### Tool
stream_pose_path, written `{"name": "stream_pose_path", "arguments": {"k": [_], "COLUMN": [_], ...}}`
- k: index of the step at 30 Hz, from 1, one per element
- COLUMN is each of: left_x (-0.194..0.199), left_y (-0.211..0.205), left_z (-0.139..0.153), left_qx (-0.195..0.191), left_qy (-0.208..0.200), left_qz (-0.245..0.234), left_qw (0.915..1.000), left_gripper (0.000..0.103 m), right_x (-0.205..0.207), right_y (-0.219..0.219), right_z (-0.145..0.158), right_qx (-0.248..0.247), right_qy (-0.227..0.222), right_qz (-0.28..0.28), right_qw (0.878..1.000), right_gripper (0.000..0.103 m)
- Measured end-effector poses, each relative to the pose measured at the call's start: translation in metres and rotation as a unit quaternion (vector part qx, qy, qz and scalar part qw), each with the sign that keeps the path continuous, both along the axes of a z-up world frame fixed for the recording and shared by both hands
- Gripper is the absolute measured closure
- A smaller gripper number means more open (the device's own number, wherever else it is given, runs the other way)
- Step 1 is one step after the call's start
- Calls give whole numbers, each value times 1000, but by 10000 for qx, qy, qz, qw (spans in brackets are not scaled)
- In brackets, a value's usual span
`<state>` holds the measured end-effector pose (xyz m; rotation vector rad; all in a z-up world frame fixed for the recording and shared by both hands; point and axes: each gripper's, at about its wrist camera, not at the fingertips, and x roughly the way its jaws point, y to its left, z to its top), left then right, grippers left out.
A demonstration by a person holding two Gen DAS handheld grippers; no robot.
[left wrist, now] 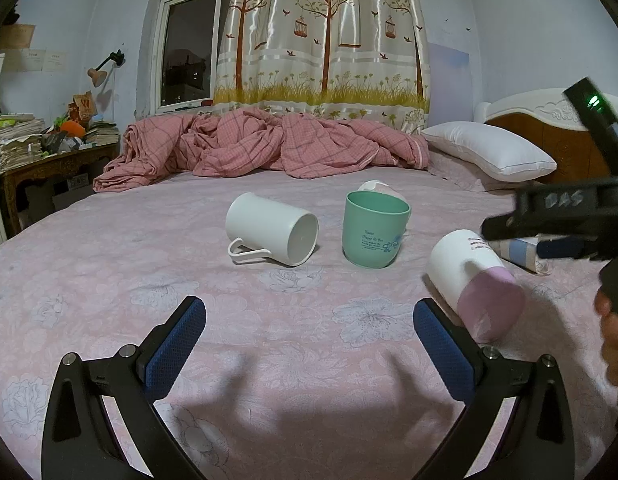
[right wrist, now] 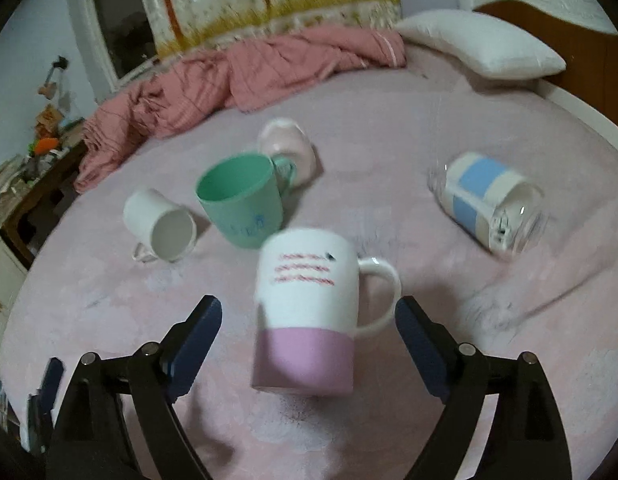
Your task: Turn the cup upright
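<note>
Currently the white-and-pink mug (right wrist: 307,312) lies on its side on the bed (right wrist: 389,120) between the spread, empty fingers (right wrist: 197,332) of the right gripper (right wrist: 309,344), which would do best to close across the body clear of the handle (right wrist: 383,296) before tipping it up, while the left gripper (left wrist: 309,344) hangs released nearby.

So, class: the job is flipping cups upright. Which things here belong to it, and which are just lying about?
Job:
white-and-purple mug, on its side between the open right gripper
plain white mug, on its side
blue-banded cup, on its side
green cup, upright

Lying about:
pink quilt
pillow
</note>
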<state>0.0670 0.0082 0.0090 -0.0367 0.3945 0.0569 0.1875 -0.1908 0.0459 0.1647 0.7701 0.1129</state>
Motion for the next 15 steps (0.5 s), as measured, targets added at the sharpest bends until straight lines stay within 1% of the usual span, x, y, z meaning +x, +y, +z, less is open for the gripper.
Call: {"name": "stream_pose_path", "arguments": {"k": [2,6,10,13,14,15], "left_x": [0,0,-1,-1,-2,-1], "left_y": [0,-1,-2,-2,-2,-2], "left_z": [0,1,8,8,7,7], "left_qx": [3,12,29,9,17,14], "left_qy": [-1,-5,1,-3,-4,-3], "left_qz": [-2,-13,-17,-15,-16,-16], "left_qw": [10000,10000,10000,10000,10000,10000], "left_gripper": [0,0,0,0,0,0], "right_x": [-5,-23,-48,-71,-77,-87], "right_y": [-4,-13,-27,-37,-40,-42], "right_z": [8,17,8,-4,-7,-11], "right_qx": [-30,-367,-960,-1216,-1228,-1263], "right_qy": [-126,-550,-958,-1377,-1483,-1680], "right_qz": [-9,-95,-333,-483,-477,-461], "right_qw": [9999,9978,9902,9818,9801,9766], "right_gripper": [13,13,13,13,13,13]}}
